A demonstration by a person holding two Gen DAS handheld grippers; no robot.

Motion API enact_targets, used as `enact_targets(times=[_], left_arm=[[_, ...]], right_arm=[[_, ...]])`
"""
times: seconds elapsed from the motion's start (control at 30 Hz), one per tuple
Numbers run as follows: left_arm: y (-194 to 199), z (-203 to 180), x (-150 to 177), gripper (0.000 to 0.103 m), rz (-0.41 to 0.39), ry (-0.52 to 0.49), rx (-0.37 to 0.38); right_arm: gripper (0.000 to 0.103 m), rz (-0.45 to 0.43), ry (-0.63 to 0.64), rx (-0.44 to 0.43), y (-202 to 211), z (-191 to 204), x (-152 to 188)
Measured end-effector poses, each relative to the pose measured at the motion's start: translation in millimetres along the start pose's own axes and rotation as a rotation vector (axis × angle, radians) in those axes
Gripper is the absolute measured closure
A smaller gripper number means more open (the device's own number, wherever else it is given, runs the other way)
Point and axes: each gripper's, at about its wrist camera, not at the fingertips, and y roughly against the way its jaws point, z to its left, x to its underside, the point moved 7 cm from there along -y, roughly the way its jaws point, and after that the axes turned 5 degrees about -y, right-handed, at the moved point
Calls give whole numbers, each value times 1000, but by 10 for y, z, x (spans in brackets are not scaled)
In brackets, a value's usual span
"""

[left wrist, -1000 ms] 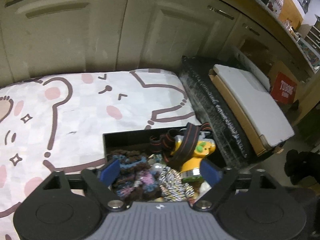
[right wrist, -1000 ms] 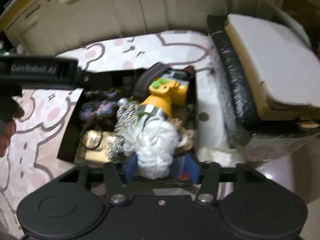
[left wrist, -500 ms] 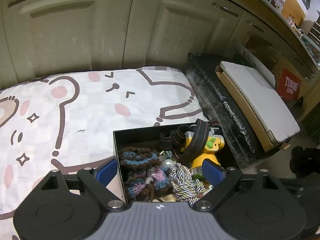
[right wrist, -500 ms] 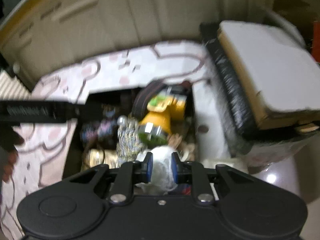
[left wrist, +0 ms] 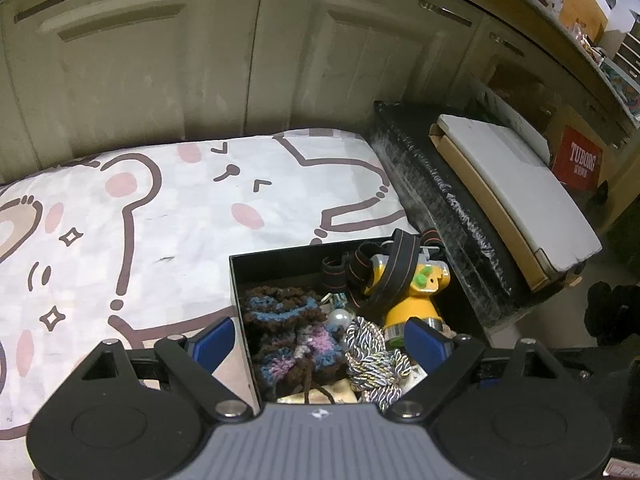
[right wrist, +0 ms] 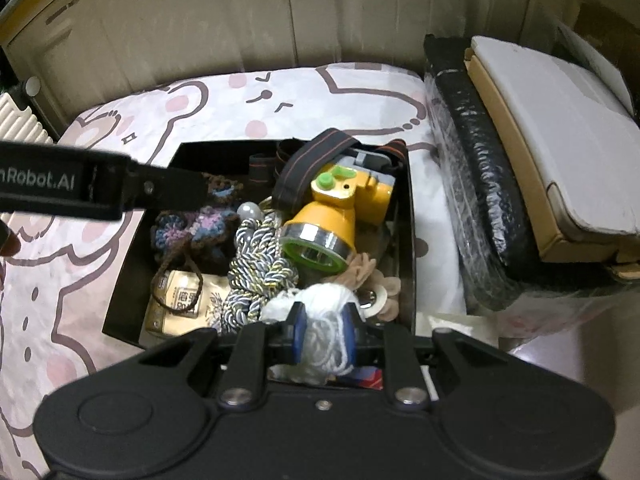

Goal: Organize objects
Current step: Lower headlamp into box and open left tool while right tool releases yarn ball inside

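The right hand-held gripper (right wrist: 325, 330) is clamped on a ball of white yarn (right wrist: 326, 322); its two blue pads (right wrist: 299, 330) press on the yarn from both sides, and the jaws have just been closing on it. The yarn sits at the near edge of the black box (right wrist: 410, 216), above the other contents.

The left hand-held gripper (left wrist: 318, 340) stands wide apart and holds nothing. One blue fingertip (left wrist: 212, 338) hangs outside the left wall of the box, over the cartoon-print sheet (left wrist: 160, 220), and the other one (left wrist: 424, 342) hangs over the inside of the box, just beside the yellow headlamp (left wrist: 412, 300). I cannot tell if it touches the headlamp.

In the box lie the headlamp with its dark strap (right wrist: 308, 168), a brown, blue and pink crocheted piece (left wrist: 280, 332), a twisted rope of white, blue and yellow (right wrist: 260, 256), and a beige packet (right wrist: 180, 300). The box rests on the sheet, near a black wrapped bundle (right wrist: 476, 184).
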Motion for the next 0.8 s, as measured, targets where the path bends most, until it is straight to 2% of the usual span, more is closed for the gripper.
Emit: enact_targets(times=[0.1, 0.17, 0.3, 0.4, 0.47, 0.57, 0.67, 0.8], left_arm=[[47, -5, 20, 12, -6, 3, -8], [86, -4, 38, 11, -10, 5, -13], [182, 2, 68, 11, -19, 6, -27], [269, 17, 95, 11, -24, 7, -47], [337, 34, 115, 8, -28, 13, -62], [465, 77, 149, 5, -43, 24, -77], [609, 112, 193, 2, -60, 34, -93], [807, 141, 263, 0, -72, 42, -109]], right_arm=[[81, -28, -68, -23, 114, -53, -37], [75, -48, -107, -40, 196, -85, -57], [67, -73, -109, -15, 342, -95, -56], [52, -93, -102, 8, 443, -93, -74], [32, -108, -105, 22, 519, -101, -85], [18, -121, -104, 39, 625, -100, -55], [8, -135, -102, 63, 723, -91, -18], [4, -171, -109, 58, 903, -30, -7]])
